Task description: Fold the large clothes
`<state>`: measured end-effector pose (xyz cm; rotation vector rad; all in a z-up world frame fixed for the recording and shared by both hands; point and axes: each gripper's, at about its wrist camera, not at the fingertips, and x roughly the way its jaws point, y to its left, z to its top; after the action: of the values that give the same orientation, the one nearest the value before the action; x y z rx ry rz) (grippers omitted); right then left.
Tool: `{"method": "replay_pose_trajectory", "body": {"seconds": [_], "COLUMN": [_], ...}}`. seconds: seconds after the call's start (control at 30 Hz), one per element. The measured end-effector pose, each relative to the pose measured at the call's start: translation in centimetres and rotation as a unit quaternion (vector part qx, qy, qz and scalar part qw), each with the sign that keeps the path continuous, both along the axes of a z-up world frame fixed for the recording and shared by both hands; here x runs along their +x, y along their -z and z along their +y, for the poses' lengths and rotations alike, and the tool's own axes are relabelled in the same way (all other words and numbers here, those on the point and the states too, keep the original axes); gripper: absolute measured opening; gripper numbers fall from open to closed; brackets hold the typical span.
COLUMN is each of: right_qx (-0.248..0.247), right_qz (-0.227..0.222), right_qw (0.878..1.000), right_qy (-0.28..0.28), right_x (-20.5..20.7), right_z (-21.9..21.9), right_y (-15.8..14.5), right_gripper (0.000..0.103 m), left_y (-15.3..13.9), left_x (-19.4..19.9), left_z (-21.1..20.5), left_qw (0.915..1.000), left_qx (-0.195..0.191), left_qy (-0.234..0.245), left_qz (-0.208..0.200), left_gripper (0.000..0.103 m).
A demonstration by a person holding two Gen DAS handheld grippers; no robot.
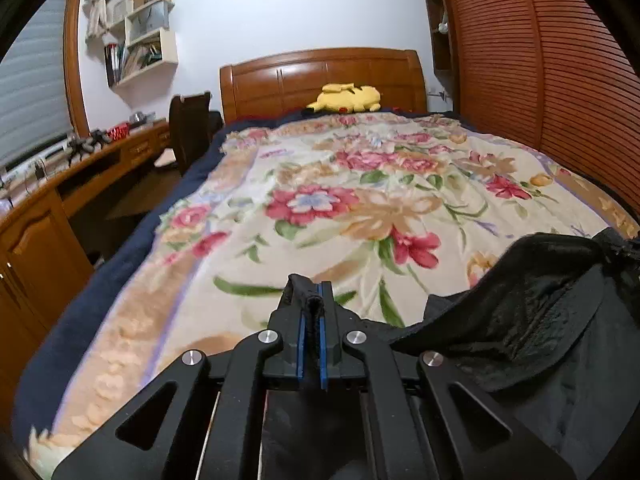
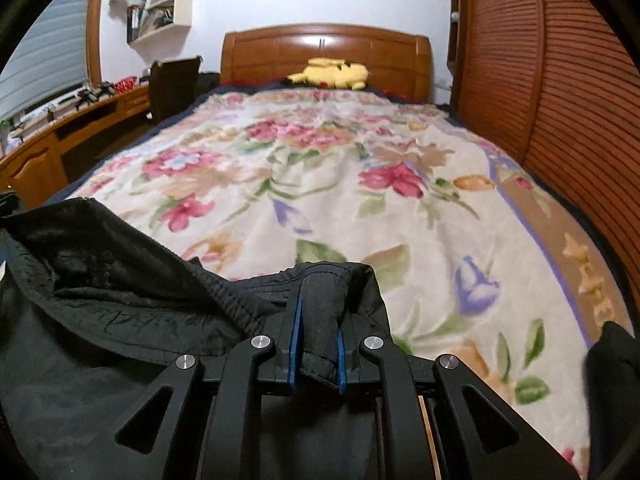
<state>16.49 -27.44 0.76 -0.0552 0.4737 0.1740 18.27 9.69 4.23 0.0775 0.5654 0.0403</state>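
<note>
A large black garment (image 1: pixel 540 320) hangs between both grippers above a bed covered by a floral blanket (image 1: pixel 360 200). My left gripper (image 1: pixel 312 300) is shut on a thin edge of the black fabric, which bunches between its blue pads. In the right wrist view the garment (image 2: pixel 120 288) spreads to the left, its ribbed hem running toward my right gripper (image 2: pixel 320 292). That gripper is shut on a thicker fold of the black cloth, which fills the gap between its pads. The lower part of the garment is hidden below both grippers.
A yellow plush toy (image 1: pixel 346 98) lies by the wooden headboard (image 1: pixel 320 76). A slatted wooden wardrobe (image 1: pixel 540 60) flanks the bed's right side; a wooden desk (image 1: pixel 80 176), dark chair (image 1: pixel 192 128) and wall shelves (image 1: pixel 140 40) stand left. More dark cloth (image 2: pixel 612 380) shows at the right edge.
</note>
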Motion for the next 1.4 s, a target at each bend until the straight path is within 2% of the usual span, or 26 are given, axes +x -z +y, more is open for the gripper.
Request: {"method": "replay_pose_trajectory", "body": {"seconds": [0.07, 0.13, 0.17, 0.2, 0.23, 0.27, 0.3, 0.37, 0.53, 0.73, 0.77, 0.8, 0.93, 1.0, 1.07, 1.13, 1.2, 1.23, 1.33, 1.4], "right_qx": [-0.003, -0.006, -0.007, -0.007, -0.005, -0.002, 0.001, 0.001, -0.018, -0.020, -0.018, -0.013, 0.004, 0.009, 0.003, -0.011, -0.031, -0.035, -0.045, -0.055], "right_qz": [0.010, 0.018, 0.017, 0.014, 0.007, -0.001, -0.008, -0.014, -0.013, 0.047, 0.059, 0.071, 0.125, 0.122, 0.107, 0.087, 0.062, 0.062, 0.083, 0.070], "right_qw": [1.000, 1.000, 1.000, 1.000, 1.000, 1.000, 1.000, 1.000, 1.000, 0.999, 0.998, 0.997, 0.992, 0.992, 0.993, 0.995, 0.998, 0.997, 0.995, 0.996], "right_qy": [-0.003, -0.005, -0.004, -0.003, -0.006, -0.008, -0.008, -0.006, -0.002, 0.000, -0.002, -0.008, -0.032, -0.045, -0.054, -0.045, -0.005, 0.015, 0.030, 0.032], "right_x": [0.7, 1.0, 1.0, 1.1, 0.9, 0.4, 0.0, -1.3, -2.6, -0.6, -0.1, 0.3, 2.3, 2.5, 2.2, 1.7, 1.4, 1.4, 2.2, 1.6], "right_z": [0.6, 1.0, 1.1, 1.1, 0.9, 0.6, 0.4, -0.3, -1.2, -1.7, -1.7, -1.7, -1.8, -1.7, -1.6, -1.8, -2.3, -2.5, -2.5, -2.1], "right_y": [0.4, 0.8, 0.8, 0.6, 0.3, -0.1, -0.5, -0.8, 0.1, 2.2, 2.6, 2.8, 4.0, 4.0, 3.7, 3.3, 2.9, 3.0, 3.6, 3.1], "right_gripper": [0.018, 0.025, 0.036, 0.055, 0.063, 0.074, 0.079, 0.080, 0.080, 0.080, 0.078, 0.067, 0.045, 0.023, 0.007, 0.004, 0.003, 0.003, 0.003, 0.003], "left_y": [0.8, 1.3, 1.5, 1.6, 1.7, 1.7, 1.7, 1.6, 1.8, 3.6, 3.9, 4.0, 4.7, 5.0, 5.2, 5.3, 5.4, 5.4, 5.2, 5.0], "left_x": [-0.3, -0.7, -1.3, -1.6, -2.1, -2.8, -3.3, -4.7, -8.4, -11.7, -11.9, -12.0, -12.5, -12.5, -12.4, -12.4, -12.3, -12.4, -12.5, -12.7], "left_z": [0.1, -0.1, -0.1, -0.2, -0.4, -0.4, -0.5, -0.8, -2.7, -4.7, -4.9, -5.1, -5.3, -5.5, -5.5, -5.4, -5.5, -5.5, -5.7, -6.1], "left_qw": [1.0000, 0.9999, 0.9998, 0.9997, 0.9996, 0.9994, 0.9992, 0.9983, 0.9970, 0.9932, 0.9929, 0.9927, 0.9916, 0.9918, 0.9918, 0.9912, 0.9909, 0.9910, 0.9903, 0.9901], "left_qx": [-0.005, -0.004, -0.006, -0.007, -0.009, -0.016, -0.021, -0.035, -0.039, -0.061, -0.061, -0.060, -0.068, -0.060, -0.060, -0.067, -0.069, -0.070, -0.077, -0.074], "left_qy": [0.003, 0.010, 0.015, 0.018, 0.021, 0.024, 0.028, 0.044, 0.065, 0.095, 0.097, 0.099, 0.104, 0.107, 0.106, 0.108, 0.109, 0.108, 0.110, 0.116], "left_qz": [0.006, 0.011, 0.014, 0.015, 0.016, 0.017, 0.019, 0.017, 0.015, 0.029, 0.032, 0.035, 0.034, 0.036, 0.038, 0.038, 0.038, 0.037, 0.034, 0.029], "left_gripper": [0.012, 0.024, 0.038, 0.046, 0.048, 0.057, 0.070, 0.086, 0.086, 0.086, 0.086, 0.086, 0.086, 0.086, 0.086, 0.086, 0.086, 0.086, 0.086, 0.086]}}
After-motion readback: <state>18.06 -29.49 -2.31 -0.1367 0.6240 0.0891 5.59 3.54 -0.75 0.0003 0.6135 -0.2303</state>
